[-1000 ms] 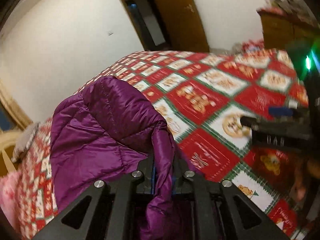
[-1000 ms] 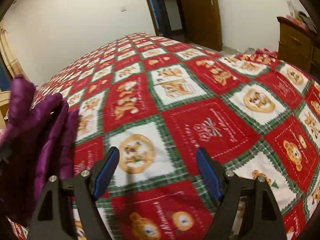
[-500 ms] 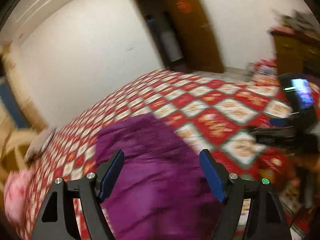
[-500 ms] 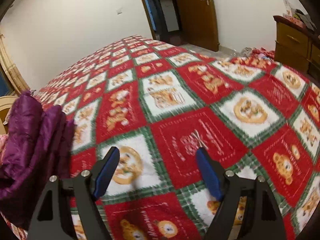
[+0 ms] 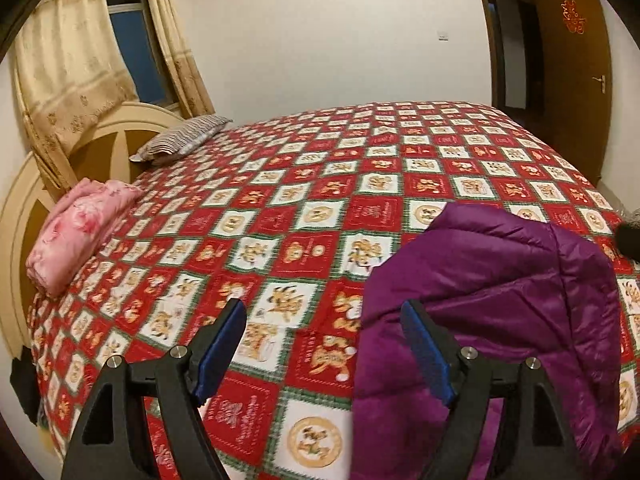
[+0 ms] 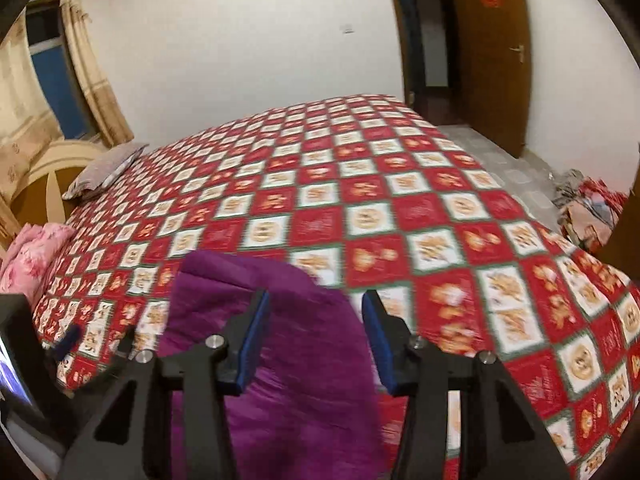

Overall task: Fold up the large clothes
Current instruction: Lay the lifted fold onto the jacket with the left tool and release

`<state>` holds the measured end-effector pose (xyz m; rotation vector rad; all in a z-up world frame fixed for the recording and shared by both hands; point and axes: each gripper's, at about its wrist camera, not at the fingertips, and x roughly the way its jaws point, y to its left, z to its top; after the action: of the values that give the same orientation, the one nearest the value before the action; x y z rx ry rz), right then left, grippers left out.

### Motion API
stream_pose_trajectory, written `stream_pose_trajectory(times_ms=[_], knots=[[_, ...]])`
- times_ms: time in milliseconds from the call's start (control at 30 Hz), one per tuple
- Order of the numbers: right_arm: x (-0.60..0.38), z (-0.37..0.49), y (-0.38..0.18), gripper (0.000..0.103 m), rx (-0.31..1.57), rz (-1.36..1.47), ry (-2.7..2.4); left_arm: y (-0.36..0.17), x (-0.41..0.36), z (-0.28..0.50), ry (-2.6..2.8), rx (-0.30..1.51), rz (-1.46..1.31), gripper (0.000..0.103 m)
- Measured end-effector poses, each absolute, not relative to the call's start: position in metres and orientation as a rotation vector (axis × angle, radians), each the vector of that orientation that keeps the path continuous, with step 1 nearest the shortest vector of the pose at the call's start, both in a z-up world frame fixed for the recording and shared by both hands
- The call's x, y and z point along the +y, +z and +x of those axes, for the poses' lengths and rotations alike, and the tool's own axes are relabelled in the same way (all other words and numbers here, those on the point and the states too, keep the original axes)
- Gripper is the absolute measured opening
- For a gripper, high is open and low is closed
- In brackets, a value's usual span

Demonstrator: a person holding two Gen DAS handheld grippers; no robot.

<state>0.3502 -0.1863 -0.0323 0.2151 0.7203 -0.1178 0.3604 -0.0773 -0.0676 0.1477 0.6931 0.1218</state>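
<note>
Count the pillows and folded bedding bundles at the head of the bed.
2: a striped pillow leaning on the headboard, and a pink floral bundle nearer the camera along the same end. More may be hidden outside the view.

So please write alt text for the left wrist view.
A purple padded jacket lies on a bed with a red patchwork cover. The open left tool holds nothing. A folded pink quilt sits by the headboard.

The right gripper (image 6: pixel 316 340), its blue-padded jaws closing with nothing pressed between them, hangs over a puffy purple quilted jacket (image 6: pixel 280 360) lying at the near edge of the red-and-white checked bed (image 6: pixel 400 200).
</note>
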Motion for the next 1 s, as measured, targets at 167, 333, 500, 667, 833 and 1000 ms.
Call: stream_pose_trajectory(times_ms=[167, 333, 500, 667, 833, 1000], knots=[[-0.186, 0.375, -0.083, 0.050, 0.786, 0.193, -0.212, -0.087, -0.093, 0.390, 0.095, 0.718, 0.146, 0.080], [-0.227, 0.368, -0.138, 0.051, 0.832, 0.240, -0.280, -0.125, -0.112, 0.406, 0.043, 0.766, 0.142, 0.081], [-0.248, 0.354, -0.159, 0.059, 0.760, 0.322, -0.244, -0.139, -0.127, 0.402, 0.052, 0.716, 0.177, 0.088], [-0.248, 0.356, -0.167, 0.061, 0.740, 0.335, -0.240, -0.149, -0.125, 0.407, 0.046, 0.734, 0.149, 0.090], [-0.246, 0.356, -0.171, 0.059, 0.729, 0.323, -0.232, -0.155, -0.126, 0.408, 0.044, 0.740, 0.145, 0.091], [-0.240, 0.348, -0.152, 0.058, 0.709, 0.256, -0.265, -0.147, -0.126, 0.405, 0.021, 0.749, 0.168, 0.091]])
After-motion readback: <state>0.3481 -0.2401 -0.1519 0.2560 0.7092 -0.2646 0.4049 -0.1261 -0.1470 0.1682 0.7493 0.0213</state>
